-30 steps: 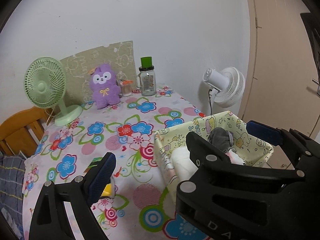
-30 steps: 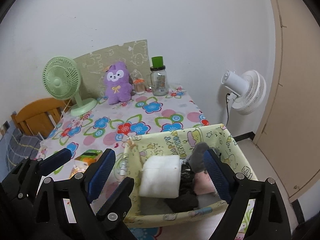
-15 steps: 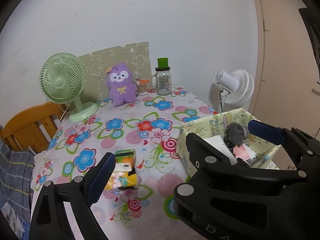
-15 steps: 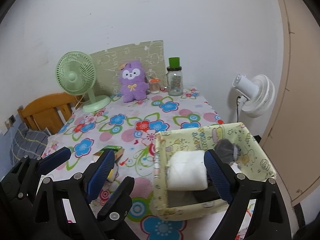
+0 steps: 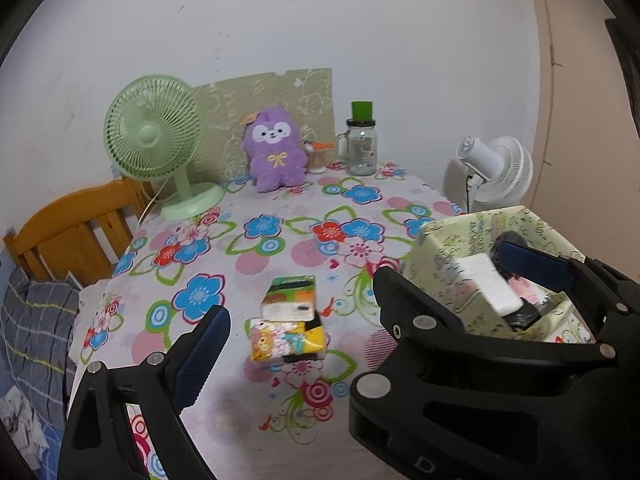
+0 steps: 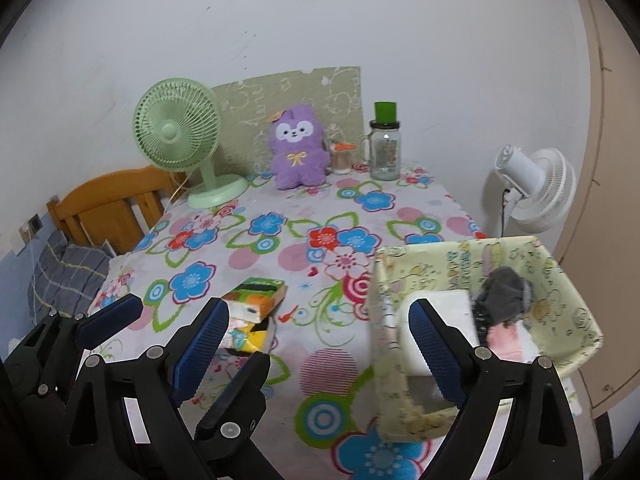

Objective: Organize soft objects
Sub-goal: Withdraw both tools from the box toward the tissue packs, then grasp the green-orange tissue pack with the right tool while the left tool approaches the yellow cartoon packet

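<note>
A: Left gripper (image 5: 368,298)?
B: Spread wide, holding nothing, low in the frame above two tissue packs (image 5: 290,318) at centre of the floral worktop (image 5: 280,248).
A: Right gripper (image 6: 320,350)?
B: Also wide and empty, bottom of the frame, one finger over the fabric basket (image 6: 568,280) at lower right.
A: In the basket?
B: A white folded cloth (image 6: 444,304), a grey sock (image 6: 504,292), something pink (image 6: 506,338).
A: Further back?
B: Purple plush (image 6: 298,148) upright at upper centre, between green fan (image 6: 178,132) and jar (image 6: 385,148).
</note>
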{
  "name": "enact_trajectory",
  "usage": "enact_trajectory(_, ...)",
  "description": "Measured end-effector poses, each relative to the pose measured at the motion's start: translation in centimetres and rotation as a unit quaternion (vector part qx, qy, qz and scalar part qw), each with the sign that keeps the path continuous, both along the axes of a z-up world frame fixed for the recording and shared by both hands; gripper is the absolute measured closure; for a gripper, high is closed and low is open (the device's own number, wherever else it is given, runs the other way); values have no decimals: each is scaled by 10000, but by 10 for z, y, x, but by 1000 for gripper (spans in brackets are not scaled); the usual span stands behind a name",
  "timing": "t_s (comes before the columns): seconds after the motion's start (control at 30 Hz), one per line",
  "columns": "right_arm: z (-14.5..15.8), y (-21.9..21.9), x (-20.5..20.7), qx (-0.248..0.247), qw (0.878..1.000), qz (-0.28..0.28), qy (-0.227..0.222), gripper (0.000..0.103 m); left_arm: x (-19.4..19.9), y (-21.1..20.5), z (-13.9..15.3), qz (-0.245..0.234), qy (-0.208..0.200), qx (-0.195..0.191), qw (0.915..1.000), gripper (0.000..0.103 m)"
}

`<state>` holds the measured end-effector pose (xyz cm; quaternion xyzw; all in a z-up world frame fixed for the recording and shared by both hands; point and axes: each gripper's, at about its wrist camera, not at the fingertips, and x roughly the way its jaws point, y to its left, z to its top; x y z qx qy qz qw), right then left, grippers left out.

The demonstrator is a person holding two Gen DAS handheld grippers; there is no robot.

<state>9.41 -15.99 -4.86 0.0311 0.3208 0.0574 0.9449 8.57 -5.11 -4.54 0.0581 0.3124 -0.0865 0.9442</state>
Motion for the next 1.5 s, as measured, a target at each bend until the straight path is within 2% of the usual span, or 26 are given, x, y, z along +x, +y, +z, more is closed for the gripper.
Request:
enact_trajectory(0.63, -35, 50, 40, -8, 9986, 369, 384, 10, 38, 48, -32, 450, 414, -119, 9981, 7)
enact_trajectory(1.3, -76, 84, 86, -136, 9948, 510, 876, 10, 73, 81, -69, 682, 819, -107, 9942, 7)
enact_trajectory(1.5, -89, 90, 98, -190, 9930, 521, 1045, 10, 83, 90, -79, 756, 986, -214, 9920, 7)
